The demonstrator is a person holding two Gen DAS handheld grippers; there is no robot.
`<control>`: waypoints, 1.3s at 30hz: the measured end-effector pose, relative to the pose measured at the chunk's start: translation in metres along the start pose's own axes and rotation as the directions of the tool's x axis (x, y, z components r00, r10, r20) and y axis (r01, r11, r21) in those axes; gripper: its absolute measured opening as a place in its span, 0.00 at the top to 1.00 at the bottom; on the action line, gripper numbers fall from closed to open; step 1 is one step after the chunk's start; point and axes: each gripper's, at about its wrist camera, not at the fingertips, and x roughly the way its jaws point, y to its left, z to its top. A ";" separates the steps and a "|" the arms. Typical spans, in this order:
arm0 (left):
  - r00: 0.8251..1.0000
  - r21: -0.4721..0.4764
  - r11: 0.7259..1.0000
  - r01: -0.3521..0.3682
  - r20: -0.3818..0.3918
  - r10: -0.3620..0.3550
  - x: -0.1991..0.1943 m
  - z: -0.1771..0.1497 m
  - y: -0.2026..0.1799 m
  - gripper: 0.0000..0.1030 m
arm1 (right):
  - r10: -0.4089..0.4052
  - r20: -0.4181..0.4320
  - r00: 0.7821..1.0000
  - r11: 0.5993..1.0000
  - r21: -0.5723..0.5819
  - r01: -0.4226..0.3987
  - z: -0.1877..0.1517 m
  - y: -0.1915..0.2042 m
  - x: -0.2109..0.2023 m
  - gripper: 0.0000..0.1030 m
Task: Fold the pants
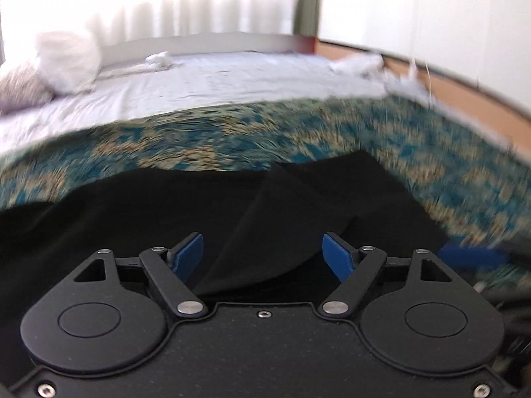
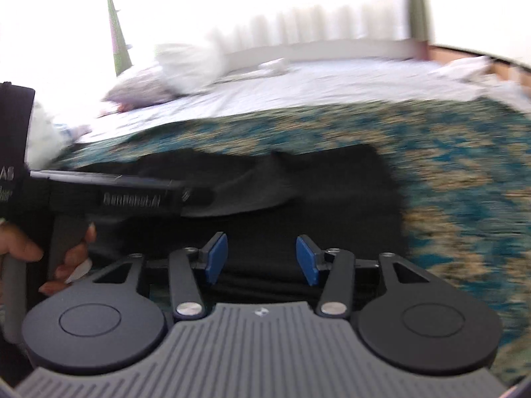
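Black pants (image 1: 172,212) lie spread on a teal and beige patterned blanket (image 1: 232,136) on the bed. A fold ridge runs up their middle. My left gripper (image 1: 263,257) is open just above the near part of the pants, holding nothing. In the right wrist view the pants (image 2: 332,199) lie under my right gripper (image 2: 262,258), which is open and empty over their near edge. The left gripper's body (image 2: 132,195) and the hand on it show at the left of that view. Both views are blurred by motion.
A white sheet (image 1: 215,79) covers the far half of the bed. White pillows (image 1: 66,59) and a patterned pillow (image 1: 20,89) lie at the far left. Crumpled white cloth (image 1: 361,63) sits at the far right by an orange wall strip (image 1: 448,83).
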 end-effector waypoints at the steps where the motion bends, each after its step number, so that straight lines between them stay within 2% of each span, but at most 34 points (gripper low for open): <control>1: 1.000 0.041 0.999 -0.024 -0.007 0.024 0.009 0.000 -0.009 0.24 | -0.043 0.004 0.999 0.999 -0.001 0.043 -0.001 -0.005 0.001 0.38; 4: 0.997 0.146 0.987 -0.064 -0.039 0.070 0.033 -0.002 -0.027 0.23 | -0.105 0.006 0.994 0.994 0.016 0.105 -0.004 -0.018 0.004 0.38; 5: 0.996 0.157 0.985 -0.075 -0.043 0.083 0.038 0.000 -0.029 0.34 | -0.112 0.004 0.994 0.993 0.024 0.111 -0.006 -0.021 0.006 0.38; 6: 0.995 0.149 0.985 -0.085 -0.039 0.092 0.038 0.000 -0.026 0.62 | -0.117 0.000 0.993 0.993 0.028 0.117 -0.007 -0.024 0.007 0.38; 7: 0.992 0.134 0.985 -0.108 -0.045 0.115 0.039 0.003 -0.023 0.78 | -0.123 -0.006 0.992 0.992 0.027 0.123 -0.008 -0.026 0.009 0.38; 8: 0.987 0.109 0.984 -0.139 -0.065 0.147 0.042 0.006 -0.016 0.87 | -0.127 -0.010 0.992 0.992 0.022 0.128 -0.010 -0.028 0.012 0.38; 10: 0.977 0.019 0.980 -0.198 -0.077 0.199 0.042 0.011 0.002 0.87 | -0.139 -0.012 0.990 0.990 0.002 0.140 -0.014 -0.028 0.015 0.38; 12: 0.955 -0.046 0.957 -0.288 -0.096 0.282 0.042 0.014 0.024 0.88 | -0.147 -0.010 0.989 0.989 -0.020 0.147 -0.018 -0.025 0.017 0.37; 14: 0.937 -0.086 0.937 -0.339 -0.122 0.328 0.042 0.015 0.045 0.88 | -0.144 -0.008 0.990 0.989 -0.028 0.144 -0.020 -0.023 0.018 0.37; 17: 0.879 -0.108 0.876 -0.471 -0.145 0.455 0.042 0.014 0.070 0.87 | -0.133 -0.011 0.991 0.991 -0.022 0.133 -0.020 -0.024 0.022 0.36; 18: 0.867 -0.123 0.861 -0.494 -0.148 0.476 0.041 0.015 0.077 0.85 | -0.132 -0.010 0.991 0.991 -0.023 0.132 -0.021 -0.024 0.023 0.36; 19: 0.864 -0.146 0.853 -0.500 -0.151 0.481 0.039 0.015 0.085 0.85 | -0.132 -0.009 0.991 0.991 -0.025 0.131 -0.021 -0.023 0.023 0.36; 21: 0.879 -0.197 0.857 -0.476 -0.144 0.455 0.029 0.016 0.098 0.81 | -0.130 -0.008 0.991 0.991 -0.024 0.130 -0.021 -0.023 0.023 0.36; 22: 0.896 -0.210 0.871 -0.443 -0.135 0.423 0.025 0.017 0.100 0.76 | -0.129 -0.008 0.992 0.991 -0.023 0.129 -0.021 -0.024 0.024 0.35; 24: 0.940 -0.211 0.916 -0.340 -0.111 0.323 0.016 0.018 0.098 0.51 | -0.130 -0.008 0.992 0.991 -0.024 0.129 -0.021 -0.024 0.025 0.35; 27: 0.983 -0.139 0.974 -0.178 -0.077 0.168 0.004 0.016 0.075 0.51 | -0.134 -0.009 0.991 0.991 -0.030 0.134 -0.022 -0.024 0.026 0.35; 28: 0.988 -0.099 0.985 -0.139 -0.078 0.131 0.003 0.015 0.066 0.51 | -0.137 -0.009 0.991 0.990 -0.034 0.136 -0.023 -0.023 0.026 0.35; 29: 0.991 -0.055 0.993 -0.105 -0.093 0.100 0.004 0.014 0.053 0.60 | -0.140 -0.008 0.990 0.989 -0.039 0.140 -0.023 -0.022 0.027 0.34; 30: 0.991 -0.028 0.997 -0.075 -0.112 0.072 0.007 0.012 0.044 0.79 | -0.143 -0.006 0.990 0.989 -0.044 0.142 -0.023 -0.021 0.027 0.34; 31: 0.990 -0.015 0.999 -0.035 -0.134 0.033 0.012 0.012 0.036 0.88 | -0.146 -0.005 0.989 0.988 -0.051 0.146 -0.024 -0.020 0.028 0.34; 33: 0.983 -0.013 0.999 0.051 -0.174 -0.052 0.024 0.011 0.024 0.92 | -0.151 -0.004 0.989 0.987 -0.063 0.151 -0.025 -0.018 0.028 0.34; 34: 0.982 -0.006 0.998 0.056 -0.178 -0.056 0.027 0.011 0.018 0.92 | -0.153 -0.003 0.988 0.986 -0.068 0.152 -0.025 -0.017 0.029 0.33; 36: 0.985 0.030 0.999 0.023 -0.170 -0.018 0.038 0.012 0.007 0.91 | -0.152 -0.003 0.988 0.986 -0.075 0.152 -0.026 -0.017 0.030 0.33; 39: 0.987 0.040 0.996 -0.079 -0.136 0.083 0.061 0.021 0.008 0.90 | -0.154 -0.002 0.988 0.985 -0.078 0.153 -0.027 -0.016 0.032 0.32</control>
